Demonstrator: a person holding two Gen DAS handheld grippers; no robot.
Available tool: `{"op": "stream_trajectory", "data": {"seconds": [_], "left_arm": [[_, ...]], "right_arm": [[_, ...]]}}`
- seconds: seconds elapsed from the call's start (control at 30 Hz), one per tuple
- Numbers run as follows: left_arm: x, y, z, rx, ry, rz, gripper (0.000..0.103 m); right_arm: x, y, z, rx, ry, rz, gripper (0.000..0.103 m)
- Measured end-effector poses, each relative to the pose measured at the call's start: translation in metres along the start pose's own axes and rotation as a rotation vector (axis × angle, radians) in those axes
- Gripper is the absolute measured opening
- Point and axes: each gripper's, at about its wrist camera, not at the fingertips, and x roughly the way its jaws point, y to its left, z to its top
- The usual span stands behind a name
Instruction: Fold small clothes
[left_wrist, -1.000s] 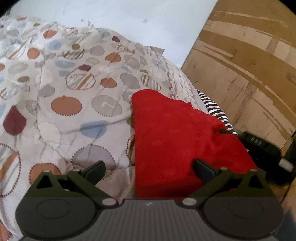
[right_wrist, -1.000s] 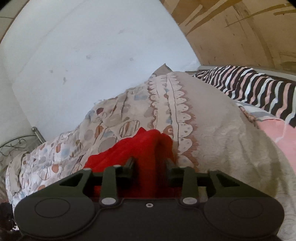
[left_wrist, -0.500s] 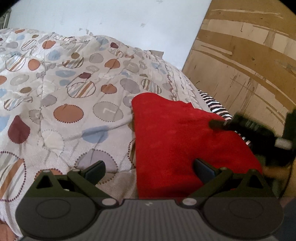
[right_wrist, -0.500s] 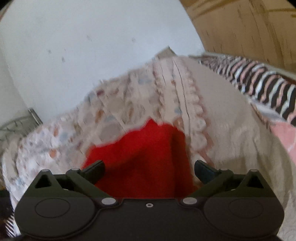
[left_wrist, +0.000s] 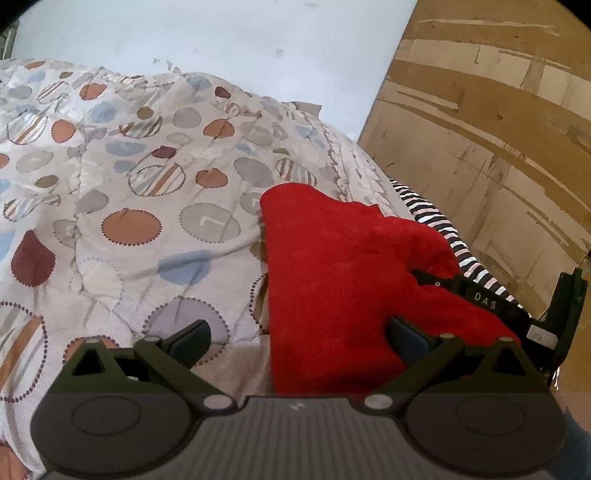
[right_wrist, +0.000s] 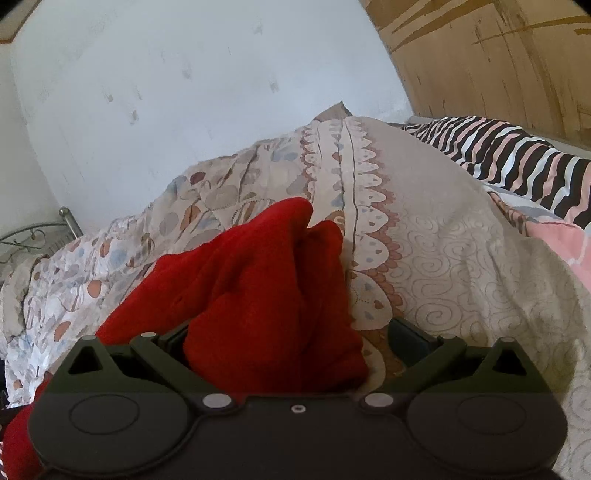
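Red garment (left_wrist: 343, 280) lying bunched on the spotted quilt (left_wrist: 122, 192) beside the striped pillow (right_wrist: 517, 155), your right gripper (right_wrist: 291, 339) released wide around its fold, your left gripper (left_wrist: 299, 336) also spread, one finger (left_wrist: 408, 338) resting on the cloth.

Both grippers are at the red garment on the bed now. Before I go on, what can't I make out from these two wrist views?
- Near edge of the red garment: hidden behind the left gripper body in the left view.
- Its left part in the right view: cut off at the frame corner, behind the right gripper body.
- How many layers it is folded into: the bunched surface hides this.
- Striped fabric: partly behind the quilt.
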Motion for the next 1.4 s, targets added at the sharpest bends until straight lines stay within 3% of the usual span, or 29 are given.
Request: {"op": "stream_trajectory", "data": {"seconds": [0.5,0.57,0.63,0.7,0.8,0.9,1.13,1.27,1.4], "left_arm": [[-0.001,0.003,0.001,-0.006,-0.011,-0.026,0.102],[-0.005,0.008,0.006,-0.034,-0.034,-0.092,0.102],[-0.005,0.018,0.015,-0.091,-0.041,-0.207,0.102],[0.000,0.022,0.025,-0.128,-0.036,-0.242,0.102],[0.013,0.026,0.035,-0.158,-0.003,-0.236,0.102],[0.034,0.025,0.031,-0.141,0.101,-0.187,0.103],[0.046,0.047,0.007,-0.308,0.107,-0.288,0.103],[0.047,0.047,0.011,-0.275,0.099,-0.280,0.103],[0.053,0.046,0.021,-0.241,0.108,-0.283,0.103]], "right_arm": [[-0.003,-0.007,-0.005,0.032,-0.043,0.035,0.103],[-0.003,-0.008,-0.005,0.038,-0.045,0.040,0.103],[-0.003,-0.009,-0.005,0.042,-0.045,0.043,0.102],[-0.003,-0.009,-0.005,0.037,-0.045,0.039,0.102],[-0.004,-0.010,-0.006,0.041,-0.048,0.043,0.103],[-0.004,-0.010,-0.006,0.042,-0.049,0.044,0.103],[-0.005,-0.011,-0.006,0.044,-0.051,0.046,0.103],[-0.004,-0.013,-0.003,0.062,-0.039,0.062,0.103],[0.003,-0.024,0.018,0.159,0.015,0.143,0.103]]}}
